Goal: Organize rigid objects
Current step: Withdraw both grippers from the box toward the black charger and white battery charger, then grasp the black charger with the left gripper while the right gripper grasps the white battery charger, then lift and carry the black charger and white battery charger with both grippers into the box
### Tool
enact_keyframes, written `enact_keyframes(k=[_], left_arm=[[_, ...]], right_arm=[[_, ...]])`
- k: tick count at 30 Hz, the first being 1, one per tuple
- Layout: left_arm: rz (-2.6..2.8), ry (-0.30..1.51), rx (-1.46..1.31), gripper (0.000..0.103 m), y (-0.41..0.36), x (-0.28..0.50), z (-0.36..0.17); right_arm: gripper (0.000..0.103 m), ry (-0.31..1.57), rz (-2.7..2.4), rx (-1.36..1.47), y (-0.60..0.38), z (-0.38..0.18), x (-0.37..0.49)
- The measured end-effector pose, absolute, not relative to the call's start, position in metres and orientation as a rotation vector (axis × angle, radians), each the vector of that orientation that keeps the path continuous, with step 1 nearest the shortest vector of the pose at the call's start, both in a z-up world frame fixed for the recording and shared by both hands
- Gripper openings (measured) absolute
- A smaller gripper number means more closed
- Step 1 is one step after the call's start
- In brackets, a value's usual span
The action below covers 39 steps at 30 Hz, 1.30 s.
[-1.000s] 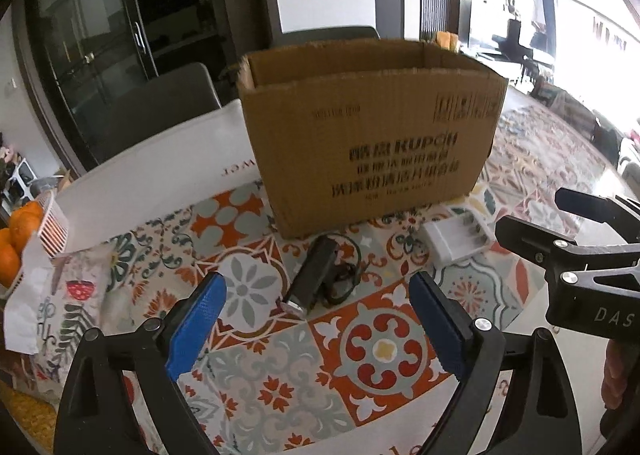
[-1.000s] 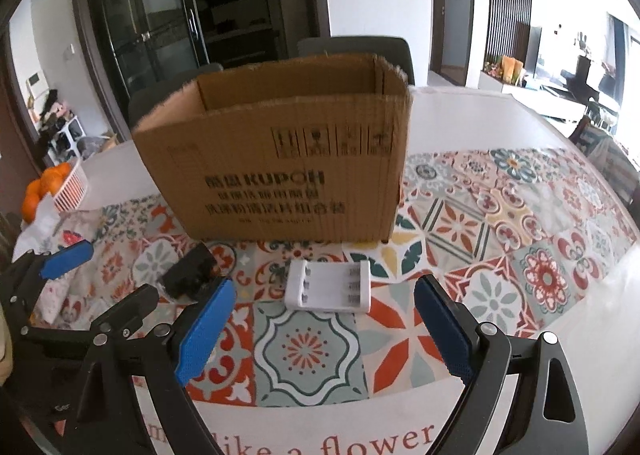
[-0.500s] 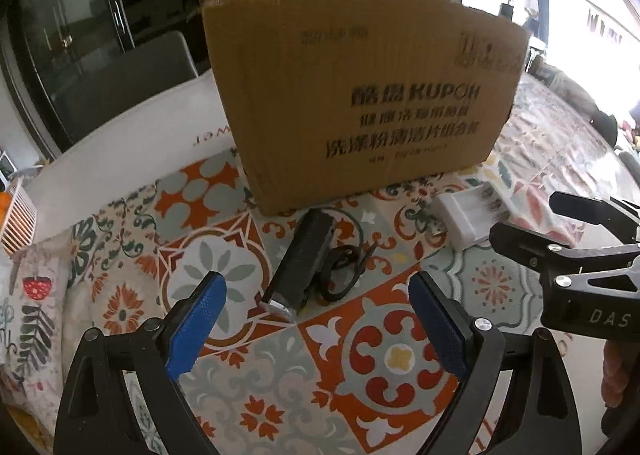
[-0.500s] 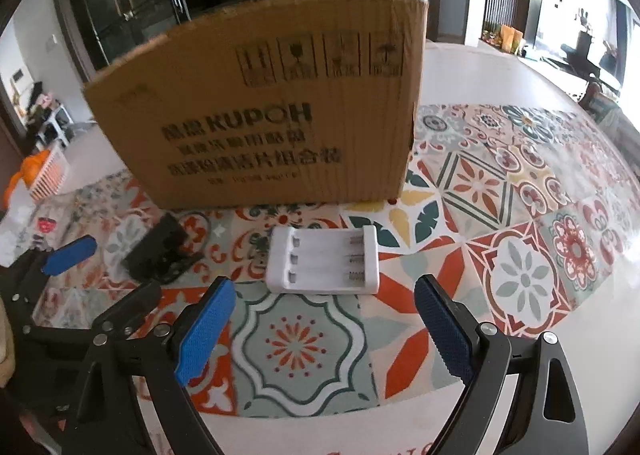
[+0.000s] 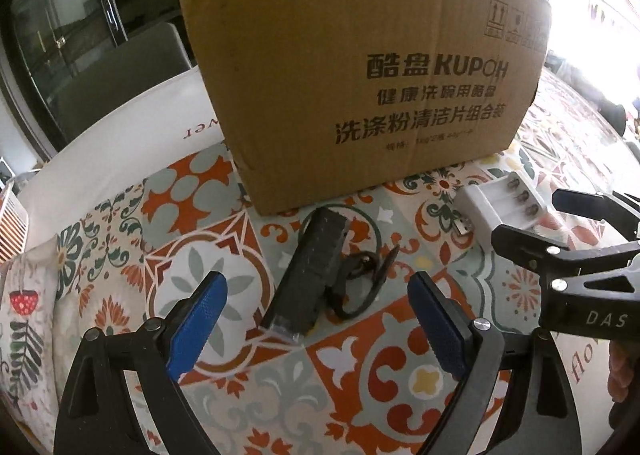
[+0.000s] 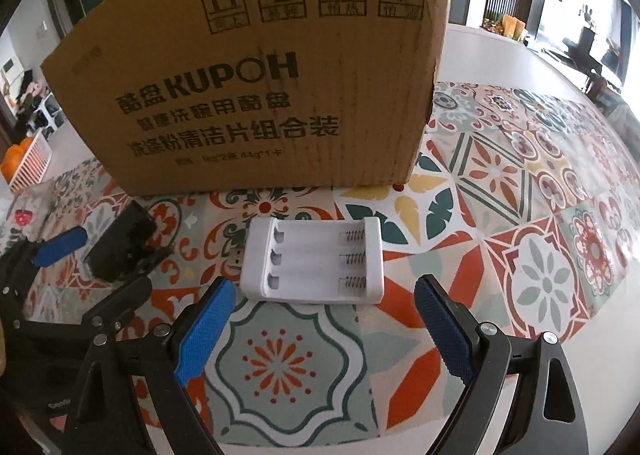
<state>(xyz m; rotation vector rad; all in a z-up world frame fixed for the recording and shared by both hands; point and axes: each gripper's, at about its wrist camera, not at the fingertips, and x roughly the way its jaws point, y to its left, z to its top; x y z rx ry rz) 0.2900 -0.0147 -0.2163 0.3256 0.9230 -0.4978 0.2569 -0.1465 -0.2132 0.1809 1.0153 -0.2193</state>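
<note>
A black oblong device (image 5: 308, 275) with a looped strap (image 5: 360, 283) lies on the patterned tablecloth in front of a brown cardboard box (image 5: 360, 75). My left gripper (image 5: 314, 295) hovers over its near end. Its jaws are closing; the device lies between the blue pads (image 5: 200, 315) and they do not touch it. A white battery charger (image 6: 316, 261) with three empty slots lies to the right, also seen in the left wrist view (image 5: 500, 207). My right gripper (image 6: 324, 291) stands open just before the charger, with its near edge between the fingertips.
The cardboard box (image 6: 260, 95) stands as a wall right behind both objects. A white basket of oranges (image 6: 24, 159) sits far left. The tablecloth (image 6: 520, 215) stretches right to the white table edge. Both grippers work close beside each other.
Both grippers have sunk and moved in toward the table. The box now fills the upper view and its open top is out of sight. The device and charger look larger.
</note>
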Motion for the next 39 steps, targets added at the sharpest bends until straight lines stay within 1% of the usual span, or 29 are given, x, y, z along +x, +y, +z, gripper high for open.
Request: enact_keyframes(k=[2, 4, 8, 12, 13, 15, 16, 17, 19, 25, 39], left_arm=[[-0.502, 0.933, 0.317, 0.086, -0.017, 0.296, -0.219], [-0.506, 0.947, 0.310, 0.080, -0.018, 0.301, -0.223], [-0.503, 0.973, 0.283, 0.076, -0.020, 0.312, -0.230], [-0.508, 0.974, 0.259, 0.070, -0.019, 0.318, -0.234], [-0.510, 0.972, 0.257, 0.065, -0.019, 0.319, -0.234], [-0.512, 0.966, 0.250, 0.059, -0.020, 0.321, -0.234], [-0.510, 0.965, 0.247, 0.057, -0.019, 0.321, -0.234], [-0.509, 0.962, 0.244, 0.055, -0.019, 0.317, -0.234], [-0.501, 0.959, 0.242, 0.047, -0.019, 0.315, -0.233], [-0.482, 0.968, 0.222, 0.041, -0.018, 0.307, -0.230], [-0.454, 0.933, 0.160, 0.040, -0.002, 0.267, -0.197]], right_arm=[[0.092, 1.016, -0.217, 0.177, -0.147, -0.215, 0.260], [0.092, 1.019, -0.212, 0.187, -0.149, -0.217, 0.263], [0.092, 1.023, -0.214, 0.190, -0.153, -0.220, 0.268], [0.090, 1.021, -0.214, 0.182, -0.150, -0.220, 0.267], [0.090, 1.018, -0.212, 0.182, -0.150, -0.221, 0.267], [0.085, 1.014, -0.214, 0.179, -0.152, -0.222, 0.268], [0.079, 1.012, -0.215, 0.177, -0.150, -0.224, 0.273], [0.077, 1.009, -0.220, 0.174, -0.150, -0.224, 0.272], [0.077, 1.006, -0.220, 0.181, -0.152, -0.227, 0.271], [0.077, 0.992, -0.228, 0.185, -0.156, -0.220, 0.260], [0.077, 0.926, -0.211, 0.167, -0.154, -0.191, 0.240]])
